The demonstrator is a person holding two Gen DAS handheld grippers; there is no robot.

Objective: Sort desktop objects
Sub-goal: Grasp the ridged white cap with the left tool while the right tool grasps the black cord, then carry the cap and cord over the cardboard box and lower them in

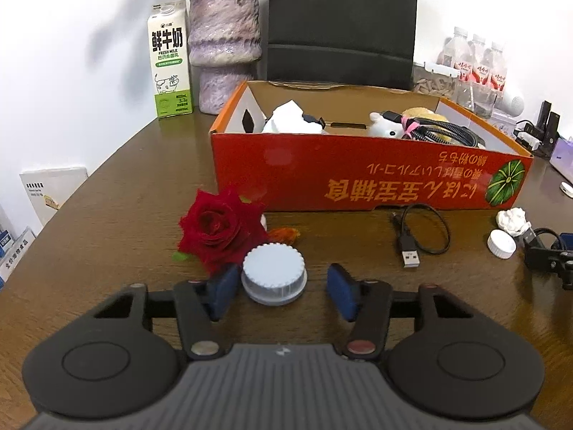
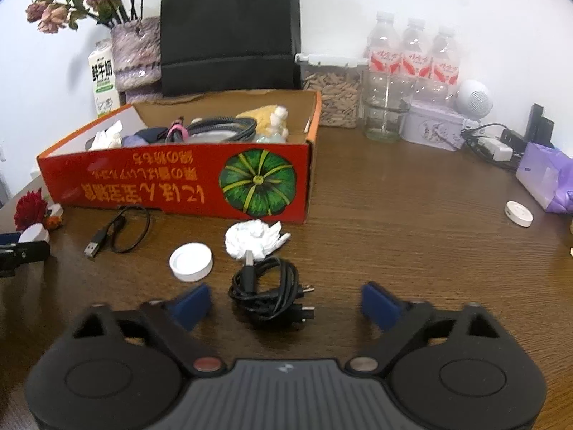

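- My left tongs [image 1: 279,288] straddle the lid [image 1: 274,273], not yet pinching: light, stiff; take its ribbed rim.
- My right tongs [image 2: 284,302] stand open around the cable [image 2: 272,295]: limp; grip the bundle's middle.

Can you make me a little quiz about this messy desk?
1. True or false: the red cardboard box is empty.
2. What lies between the left tongs? A) red rose B) ridged grey round lid C) milk carton
3. What lies between the right tongs?

Key: 1. False, it holds cables and a toy. 2. B. 3. The bundled black cable, not yet pinched.
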